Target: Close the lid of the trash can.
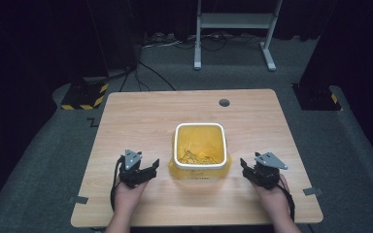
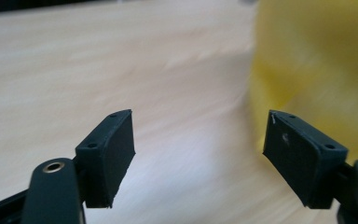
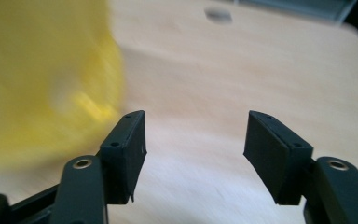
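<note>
Both grippers, left gripper point(image 1: 151, 165) and right gripper point(image 1: 244, 165), sit wide and empty either side of my yellow tub point(image 1: 200, 145), mid-counter point(image 1: 136, 121). Looks like the approach step; next I'd close in evenly on its walls.

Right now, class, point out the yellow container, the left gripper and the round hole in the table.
yellow container point(image 1: 199, 127), high view, far white rim.
left gripper point(image 1: 154, 165), high view, between its jaw tips.
round hole point(image 1: 224, 103), high view, its dark middle.
</note>
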